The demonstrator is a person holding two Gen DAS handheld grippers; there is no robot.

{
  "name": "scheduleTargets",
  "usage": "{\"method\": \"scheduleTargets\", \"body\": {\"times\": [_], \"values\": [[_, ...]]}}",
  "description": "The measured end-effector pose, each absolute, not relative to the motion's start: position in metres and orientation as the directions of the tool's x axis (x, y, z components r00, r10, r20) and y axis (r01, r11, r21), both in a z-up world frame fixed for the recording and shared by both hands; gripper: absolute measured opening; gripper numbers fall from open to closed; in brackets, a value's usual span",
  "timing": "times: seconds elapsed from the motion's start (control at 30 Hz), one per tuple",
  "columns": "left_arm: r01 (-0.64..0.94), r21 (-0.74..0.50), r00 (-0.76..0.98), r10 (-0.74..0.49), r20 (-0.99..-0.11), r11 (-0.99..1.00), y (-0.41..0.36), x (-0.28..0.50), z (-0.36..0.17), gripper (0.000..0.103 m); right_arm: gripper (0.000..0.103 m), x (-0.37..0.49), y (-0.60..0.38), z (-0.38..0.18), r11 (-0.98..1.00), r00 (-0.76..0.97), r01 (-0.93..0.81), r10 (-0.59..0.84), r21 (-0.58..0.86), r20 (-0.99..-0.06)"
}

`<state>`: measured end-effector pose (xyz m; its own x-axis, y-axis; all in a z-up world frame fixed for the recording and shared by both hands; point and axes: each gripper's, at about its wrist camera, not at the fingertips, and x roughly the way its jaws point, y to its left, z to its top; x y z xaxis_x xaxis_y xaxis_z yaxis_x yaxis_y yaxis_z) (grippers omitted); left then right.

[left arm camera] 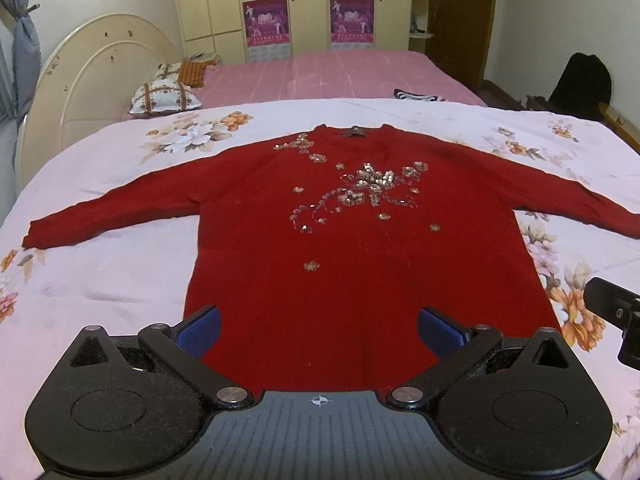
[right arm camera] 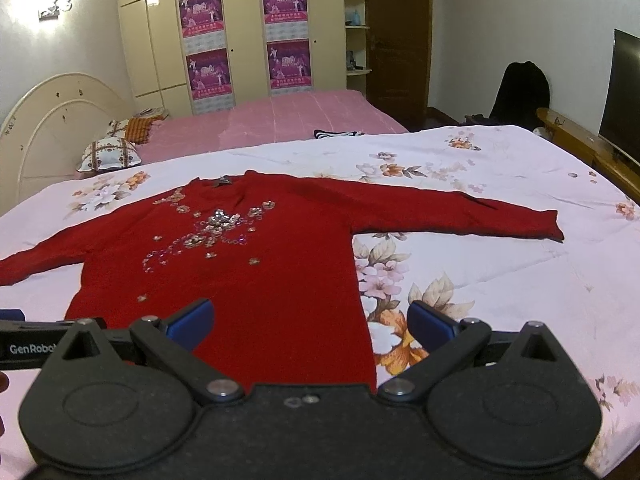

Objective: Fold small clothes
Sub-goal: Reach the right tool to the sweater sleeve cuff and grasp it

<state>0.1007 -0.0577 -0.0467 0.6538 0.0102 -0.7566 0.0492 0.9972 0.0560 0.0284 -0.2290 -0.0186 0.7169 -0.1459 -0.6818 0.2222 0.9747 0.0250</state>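
Red sweater (left arm camera: pixel 360 280): long-sleeved knit, dark red, front side up. Lies flat on a floral quilt (left arm camera: pixel 120 272), neckline away from the cameras, hem nearest them. Both sleeves are spread outward to either side. Chest bears sequin-and-bead flower decoration (left arm camera: pixel 368 184); a small dark label (left arm camera: pixel 354 132) shows at the collar. Unfolded.

Deep red sweater (left arm camera: pixel 360 280) with silvery sequin-and-bead floral embroidery (left arm camera: pixel 360 188) across the chest. Pale lilac-white bedsheet (left arm camera: pixel 100 272) printed with orange, pink and white flowers and grey-green leaves. Farther bed cover (left arm camera: pixel 320 76) pink with faint lighter stripes. Pillow (left arm camera: pixel 164 98) white with a brown-checked pattern. Cream wardrobe (right arm camera: pixel 244 20) carrying magenta-purple posters (right arm camera: pixel 202 12). Left gripper (left arm camera: pixel 318 324) black with blue fingers (left arm camera: pixel 200 330).
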Motion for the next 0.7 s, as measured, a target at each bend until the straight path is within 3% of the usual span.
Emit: {"method": "scheduleTargets", "body": {"times": [0.5,0.6,0.7], "values": [[0.062,0.084,0.630,0.026,-0.776,0.995,-0.083,0.166,-0.077,0.103,0.102,0.075,-0.269,-0.047,0.965,0.695,0.262,-0.168,0.028,-0.699],[0.083,0.078,0.626,0.009,-0.780,0.993,-0.096,0.183,-0.085,0.103,0.100,0.085,-0.287,-0.056,0.958,0.688,0.284,-0.183,0.030,-0.702],[0.102,0.074,0.625,-0.006,-0.781,0.992,-0.111,0.201,-0.094,0.103,0.087,0.097,-0.310,-0.066,0.948,0.675,0.317,-0.205,0.028,-0.709]]}}
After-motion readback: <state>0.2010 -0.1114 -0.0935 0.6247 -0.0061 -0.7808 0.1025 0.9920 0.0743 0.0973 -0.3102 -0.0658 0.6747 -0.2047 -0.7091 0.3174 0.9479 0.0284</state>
